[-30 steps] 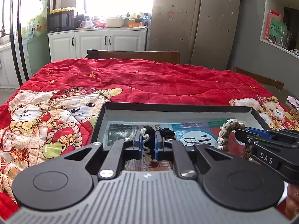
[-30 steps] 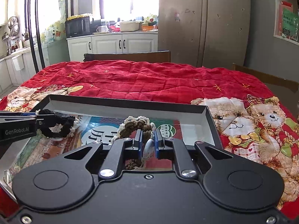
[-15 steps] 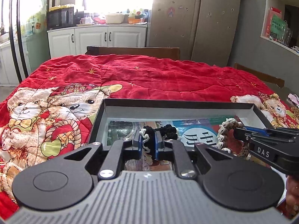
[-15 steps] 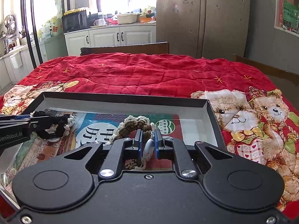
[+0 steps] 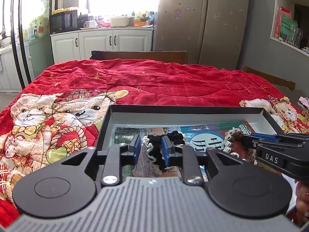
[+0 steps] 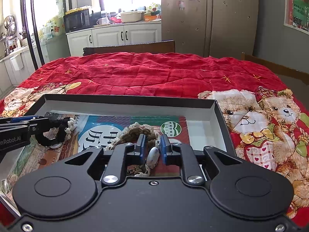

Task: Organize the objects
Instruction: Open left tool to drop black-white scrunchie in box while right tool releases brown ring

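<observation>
Crochet bands, soft and light: we are opening our left tool off the black one; our right tool, slightly parted, is bracketing the brown one's button.

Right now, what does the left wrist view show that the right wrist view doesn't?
Left wrist only: the left claw seen from behind, its jaws just having been opening, with the black crochet piece between them; a hand at the lower right edge.
Right wrist only: the right claw seen from behind, with a white disc on the brown crochet piece between its jaws; steel bowls far left.
Both: the black box, the red teddy quilt, both crochet pieces, the microwave.
</observation>
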### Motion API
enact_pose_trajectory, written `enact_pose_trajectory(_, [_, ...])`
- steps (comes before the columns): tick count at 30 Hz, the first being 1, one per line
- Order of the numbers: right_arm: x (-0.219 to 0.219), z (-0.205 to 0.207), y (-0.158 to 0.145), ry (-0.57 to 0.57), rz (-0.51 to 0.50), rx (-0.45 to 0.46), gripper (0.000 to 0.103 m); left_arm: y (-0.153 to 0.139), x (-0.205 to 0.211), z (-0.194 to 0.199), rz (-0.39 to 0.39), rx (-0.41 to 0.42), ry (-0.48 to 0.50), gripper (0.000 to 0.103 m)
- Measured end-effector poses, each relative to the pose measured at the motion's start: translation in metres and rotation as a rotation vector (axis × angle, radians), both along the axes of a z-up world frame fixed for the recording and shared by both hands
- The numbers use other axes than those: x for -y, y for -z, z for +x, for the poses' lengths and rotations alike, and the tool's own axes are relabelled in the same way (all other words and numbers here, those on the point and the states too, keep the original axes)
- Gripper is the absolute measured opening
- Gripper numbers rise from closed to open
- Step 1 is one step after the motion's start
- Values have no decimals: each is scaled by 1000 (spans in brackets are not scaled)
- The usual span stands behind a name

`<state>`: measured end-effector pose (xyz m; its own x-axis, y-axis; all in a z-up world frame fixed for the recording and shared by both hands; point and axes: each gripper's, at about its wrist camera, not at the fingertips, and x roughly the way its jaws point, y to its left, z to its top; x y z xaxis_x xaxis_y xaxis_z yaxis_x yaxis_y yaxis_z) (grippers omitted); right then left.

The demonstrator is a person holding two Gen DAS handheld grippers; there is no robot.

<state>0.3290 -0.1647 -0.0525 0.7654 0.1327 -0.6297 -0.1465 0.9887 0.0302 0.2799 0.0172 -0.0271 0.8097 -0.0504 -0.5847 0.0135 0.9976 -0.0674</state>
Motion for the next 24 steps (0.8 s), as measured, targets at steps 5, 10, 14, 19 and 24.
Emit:
enact_pose_trajectory(5, [1,-1,-1,3,3,7,30,-2,-1,-2,3,13,-1,59])
enact_pose_trajectory(10, [0,-3,-4,-1,-2,20,39,-7,-1,-6,11,32,-5,68])
enact_pose_trajectory(14, [1,-4,-4,-2,7,22,41,-10,-2,-9,15,39,-10,72])
enact_pose_trajectory(19, [2,-7,-9,-5,9,27,43,-13,0,-12,25,43,-11,75])
enact_pose_trajectory(24, [3,-13,-15,-10,5,34,43,-18,-2,-19,33,54,-22,79])
